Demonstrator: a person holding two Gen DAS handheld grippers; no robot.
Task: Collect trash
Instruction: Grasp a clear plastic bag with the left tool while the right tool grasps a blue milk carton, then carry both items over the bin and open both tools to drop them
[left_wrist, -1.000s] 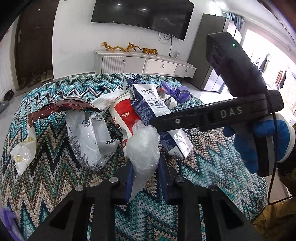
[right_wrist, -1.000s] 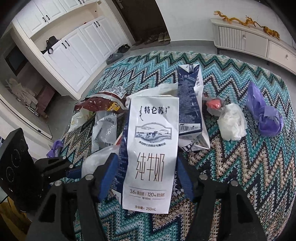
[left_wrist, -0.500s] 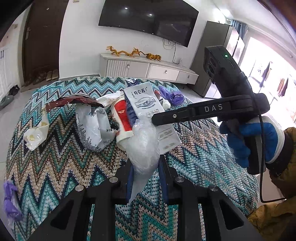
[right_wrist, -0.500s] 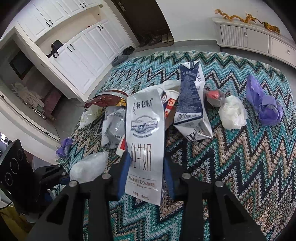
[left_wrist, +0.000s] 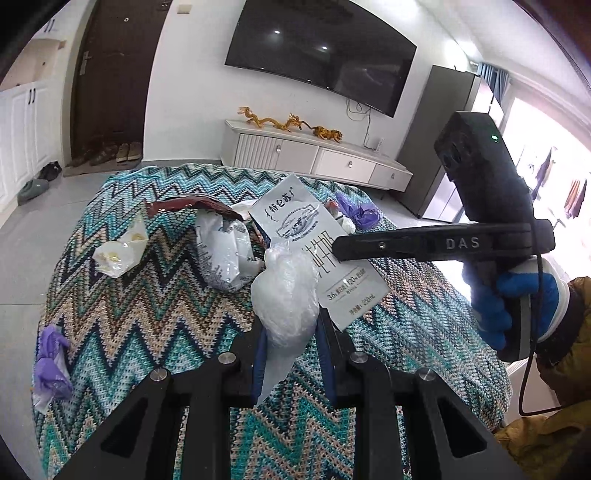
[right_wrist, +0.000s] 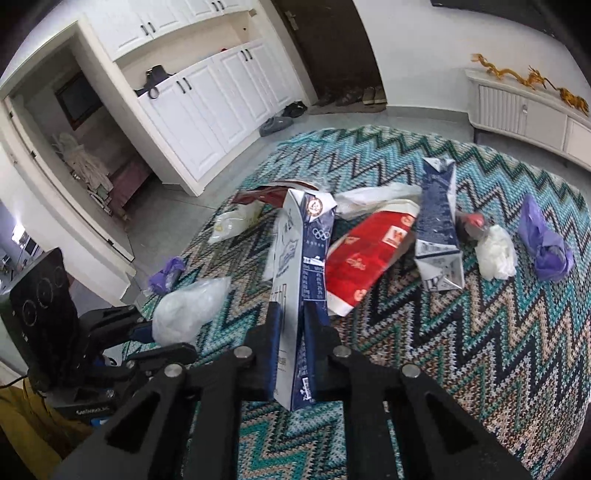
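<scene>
**Zigzag knit, trash scattered, both grippers loaded**

Teal, tan and black zigzag knit covers the round table (left_wrist: 155, 295) in the left wrist view. On it lie a cream wrapper (left_wrist: 120, 251), a white pouch (left_wrist: 221, 254), a dark red wrapper (left_wrist: 188, 206) and a purple glove (left_wrist: 50, 365) at the near left rim. The left gripper (left_wrist: 291, 350) has its fingers clamped on a crumpled clear plastic bag (left_wrist: 286, 295), held above the cloth. The right gripper's black finger crosses from the right, gripped by a blue-gloved hand (left_wrist: 517, 295), with the milk carton (left_wrist: 314, 243) held clear of the pile. Behind stand a white cabinet (left_wrist: 314, 158), a wall television (left_wrist: 321, 51) and a dark door (left_wrist: 114, 74); bare grey floor rings the table's left side.

In the right wrist view, the right gripper (right_wrist: 295, 332) is closing its fingers on the milk carton (right_wrist: 303, 266), pads pressing its flattened sides. Beyond lie a red packet (right_wrist: 365, 251), a second dark blue carton (right_wrist: 437, 229), a white wad (right_wrist: 496, 251) and a purple bag (right_wrist: 546, 243) toward the right rim. White cupboards (right_wrist: 207, 99) line the left wall, with open floor between.
</scene>
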